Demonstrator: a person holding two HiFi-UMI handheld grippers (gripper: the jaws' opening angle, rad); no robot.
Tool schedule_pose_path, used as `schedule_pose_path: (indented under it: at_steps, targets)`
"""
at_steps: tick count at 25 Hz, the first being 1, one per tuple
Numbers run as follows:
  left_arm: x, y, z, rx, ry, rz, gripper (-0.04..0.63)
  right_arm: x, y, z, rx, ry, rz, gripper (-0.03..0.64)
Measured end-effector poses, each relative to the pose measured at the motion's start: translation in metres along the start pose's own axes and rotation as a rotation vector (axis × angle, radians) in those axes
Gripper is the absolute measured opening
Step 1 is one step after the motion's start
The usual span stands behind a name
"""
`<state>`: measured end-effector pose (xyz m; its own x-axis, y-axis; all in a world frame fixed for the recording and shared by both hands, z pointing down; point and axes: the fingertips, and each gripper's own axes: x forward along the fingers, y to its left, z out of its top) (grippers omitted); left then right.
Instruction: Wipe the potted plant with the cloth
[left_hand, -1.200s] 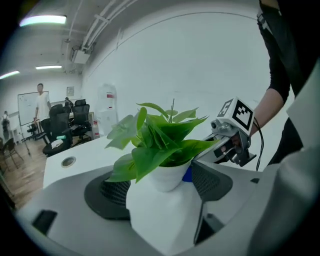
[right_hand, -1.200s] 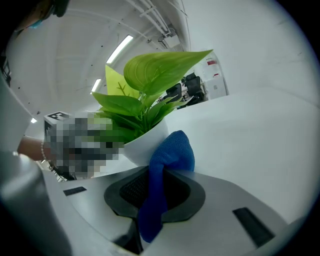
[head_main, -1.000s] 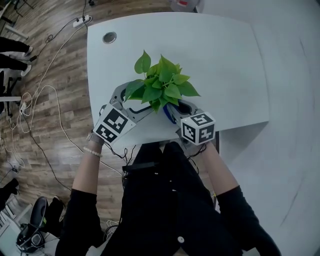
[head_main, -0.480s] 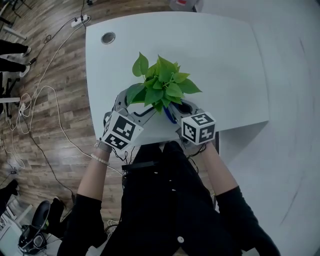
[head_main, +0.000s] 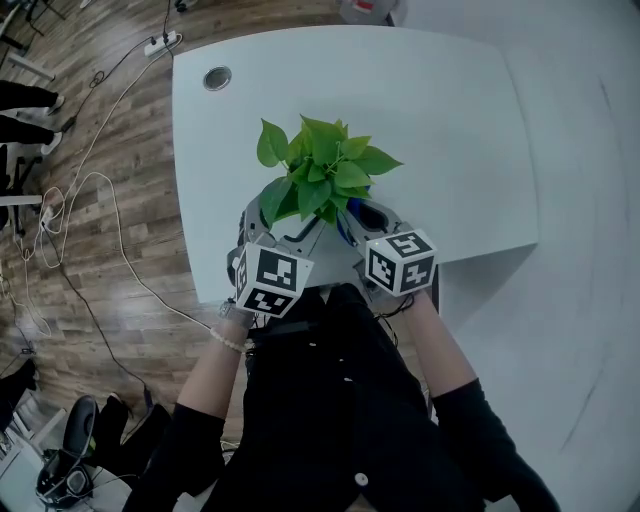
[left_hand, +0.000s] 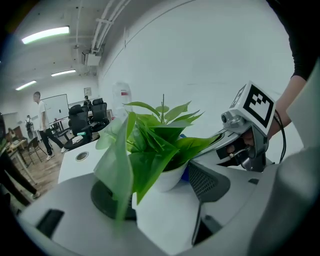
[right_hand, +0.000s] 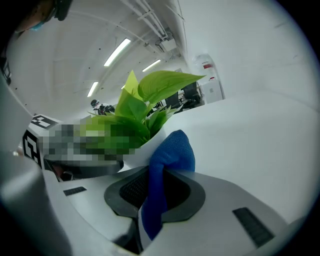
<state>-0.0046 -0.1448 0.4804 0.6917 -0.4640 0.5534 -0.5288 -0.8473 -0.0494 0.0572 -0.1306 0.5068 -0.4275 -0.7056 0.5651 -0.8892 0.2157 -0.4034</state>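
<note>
I have the left gripper set wide, its jaws having just been closing a little. The potted plant's white pot stands between the jaw tips, close to one pad, but I see no grip on it. One leaf droops over the other pad. My right gripper is clamped on the blue cloth, whose free end bulges up just beside the pot. The plant sits upright near the front edge of the white table, between both grippers.
</note>
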Motion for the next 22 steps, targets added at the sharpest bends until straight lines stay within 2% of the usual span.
schedule_pose_path:
  at_steps: [12, 22]
  targets:
    - [-0.004, -0.003, 0.004, -0.031, 0.014, 0.046, 0.334, -0.042, 0.028, 0.034, -0.048, -0.084, 0.031, 0.084]
    - [-0.003, -0.002, -0.001, -0.027, 0.023, 0.039, 0.328, -0.021, 0.030, 0.005, -0.012, -0.028, 0.050, 0.084]
